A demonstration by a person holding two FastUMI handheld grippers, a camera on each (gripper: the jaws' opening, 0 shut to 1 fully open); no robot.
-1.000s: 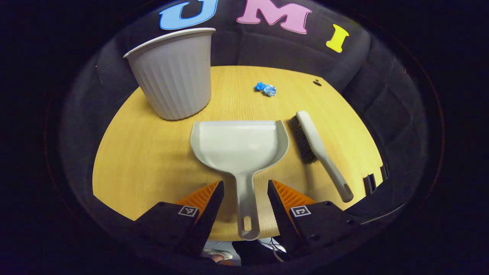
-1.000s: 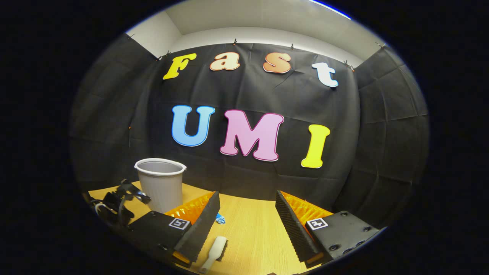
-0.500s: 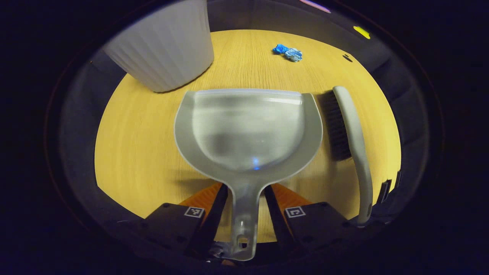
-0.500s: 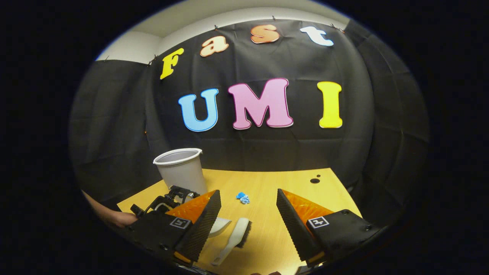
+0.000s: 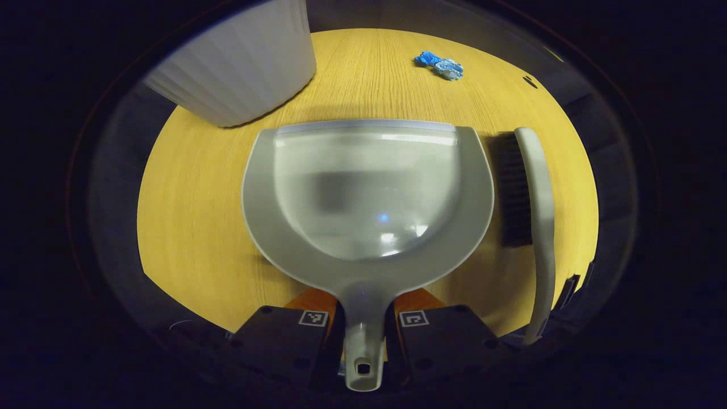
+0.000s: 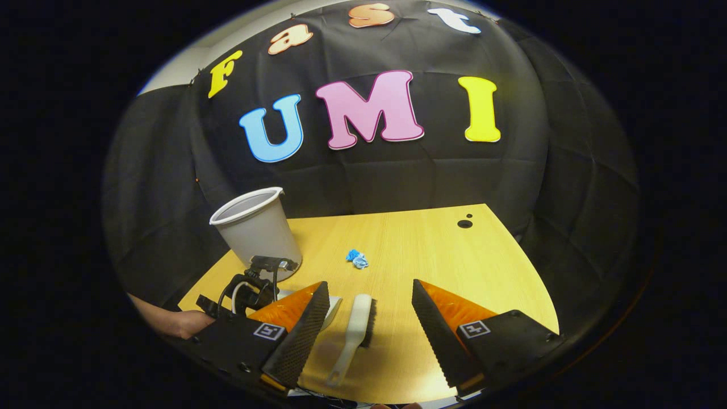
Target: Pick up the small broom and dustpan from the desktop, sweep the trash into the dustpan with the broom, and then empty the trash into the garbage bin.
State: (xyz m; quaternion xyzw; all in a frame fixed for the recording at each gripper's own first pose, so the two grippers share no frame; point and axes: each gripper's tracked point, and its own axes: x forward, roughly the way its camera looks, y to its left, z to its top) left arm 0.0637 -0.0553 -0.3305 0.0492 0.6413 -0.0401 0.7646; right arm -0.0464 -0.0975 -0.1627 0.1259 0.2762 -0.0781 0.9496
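Gripping the dustpan (image 5: 363, 187) by its handle, the left gripper (image 5: 363, 332) has both fingers pressed vs the narrow grey stem, one each side, w/ the hanging-hole end poking out below them. Pan is smooth pale grey plastic, rounded scoop shape w/ a straight front lip, kinda glossy inside w/ a couple of light reflections. It sits over the wooden table (image 5: 193, 210), light oak-look grain; can't tell if it's lifted or flat on it. Just beside the pan's right edge lies the broom (image 5: 534, 204): curved pale plastic back and handle, dark bristles facing the pan, not touching it afaict. Bin (image 5: 238, 62) is a ribbed off-white plastic tub at the far left of the table, tapering downward. Trash (image 5: 440, 63) is a crumpled blue wad, far side of the table, well apart from pan and broom. In the right gripper view the right gripper (image 6: 369, 324) is spread wide, nothing between its fingers; ridged black pads w/ orange backs. It hangs above the table w/ the broom (image 6: 355, 335) below, between the fingers in the frame. Bin (image 6: 255, 230), trash (image 6: 356, 259) and the left gripper's body w/ a hand (image 6: 176, 322) behind it show there too.
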